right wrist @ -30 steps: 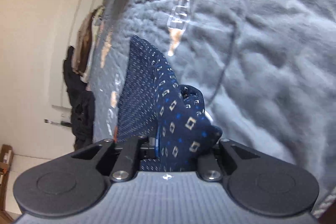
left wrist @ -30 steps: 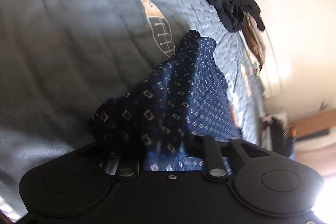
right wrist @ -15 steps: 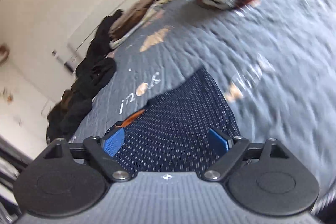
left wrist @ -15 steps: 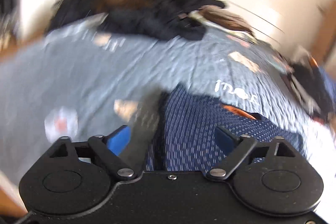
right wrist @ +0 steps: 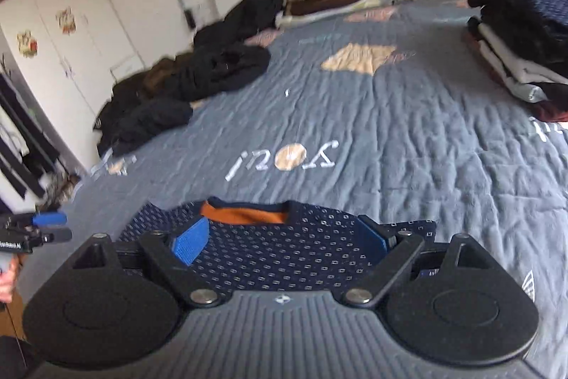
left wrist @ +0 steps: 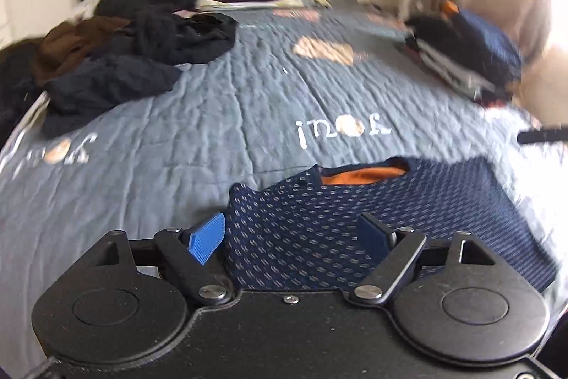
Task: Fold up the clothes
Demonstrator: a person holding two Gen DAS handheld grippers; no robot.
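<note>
Clearly the navy diamond-patterned top with an orange neck lining [left wrist: 355, 219] lies folded flat on the grey-blue quilted bedspread [left wrist: 213, 116], released. The left gripper [left wrist: 294, 237] is narrowing its spread jaws over it, pinching nothing; the right gripper [right wrist: 280, 240] stands wide, empty. A folded stack [right wrist: 525, 52] is finished; a dark crumpled heap [right wrist: 198, 80] remains.

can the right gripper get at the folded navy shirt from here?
Probably yes. The navy shirt lies flat on the quilt right below the open right gripper, nothing lying on it or in between.
</note>
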